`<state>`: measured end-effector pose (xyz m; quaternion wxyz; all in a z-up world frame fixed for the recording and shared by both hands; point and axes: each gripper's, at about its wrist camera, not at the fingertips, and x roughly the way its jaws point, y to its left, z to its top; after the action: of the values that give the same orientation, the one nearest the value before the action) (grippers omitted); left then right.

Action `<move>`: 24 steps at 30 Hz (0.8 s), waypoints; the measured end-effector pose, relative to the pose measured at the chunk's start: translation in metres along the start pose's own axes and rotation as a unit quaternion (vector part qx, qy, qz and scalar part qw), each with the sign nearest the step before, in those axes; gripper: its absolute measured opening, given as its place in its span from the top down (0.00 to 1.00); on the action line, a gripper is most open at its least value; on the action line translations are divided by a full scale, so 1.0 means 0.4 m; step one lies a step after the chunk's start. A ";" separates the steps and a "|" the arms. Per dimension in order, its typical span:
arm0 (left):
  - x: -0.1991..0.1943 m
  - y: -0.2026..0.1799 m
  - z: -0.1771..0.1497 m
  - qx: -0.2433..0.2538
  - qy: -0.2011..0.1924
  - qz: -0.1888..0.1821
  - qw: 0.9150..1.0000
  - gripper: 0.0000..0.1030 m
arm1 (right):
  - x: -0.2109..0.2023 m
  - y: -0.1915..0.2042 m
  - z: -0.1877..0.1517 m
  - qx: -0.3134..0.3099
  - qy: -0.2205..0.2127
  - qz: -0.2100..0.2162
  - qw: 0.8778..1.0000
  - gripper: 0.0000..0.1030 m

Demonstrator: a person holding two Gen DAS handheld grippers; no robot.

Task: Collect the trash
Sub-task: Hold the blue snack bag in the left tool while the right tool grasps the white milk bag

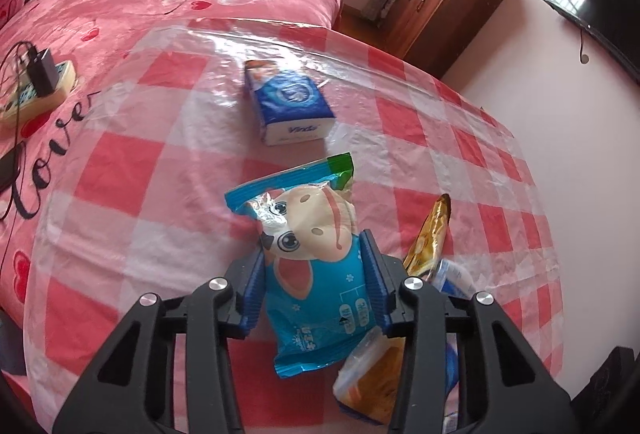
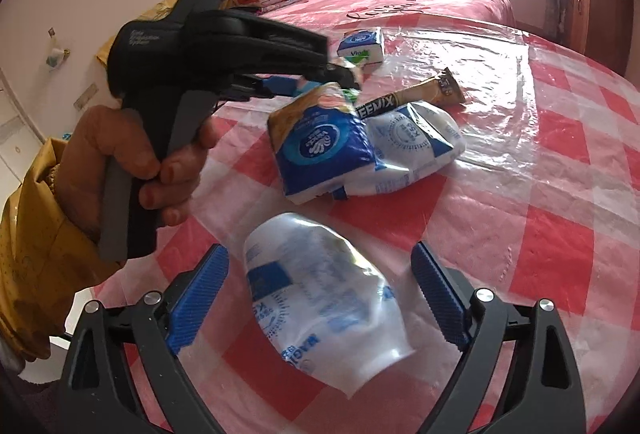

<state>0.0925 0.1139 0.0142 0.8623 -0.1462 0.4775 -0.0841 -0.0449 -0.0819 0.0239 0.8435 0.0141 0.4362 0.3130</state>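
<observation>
The left tool [image 1: 314, 270] pinches the blue cartoon wrapper [image 1: 308, 254]; lift it straight, keeping that squeeze. The right tool [image 2: 320, 294] stands wide around the clear plastic bag [image 2: 320, 294]; close on its middle.

A clear glossy plastic sheet [image 1: 400, 82] is laid over the red-checked cloth. The blue cartoon snack wrapper [image 1: 316, 274] looks to be shiny foil-lined film. Ribbed blue pads [image 2: 438, 296] are seen; the crumpled white wrapper [image 2: 320, 298] is perhaps thin plastic.
</observation>
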 end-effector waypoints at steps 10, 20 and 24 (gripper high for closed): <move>-0.075 0.069 -0.079 -0.023 -0.016 -0.005 1.000 0.57 | -0.008 0.036 -0.031 -0.034 0.007 -0.049 0.998 0.25; -0.149 0.118 -0.162 -0.034 -0.026 -0.008 0.999 0.57 | -0.038 0.036 -0.065 -0.010 -0.007 -0.060 0.998 0.37; -0.174 0.129 -0.195 -0.033 -0.032 -0.005 0.999 0.57 | -0.054 0.031 -0.069 0.000 -0.016 -0.064 0.998 0.60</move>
<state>-0.0104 0.1689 0.0137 0.8715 -0.1793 0.4514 -0.0680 -0.0813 -0.0905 0.0262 0.8684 -0.0093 0.4230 0.2585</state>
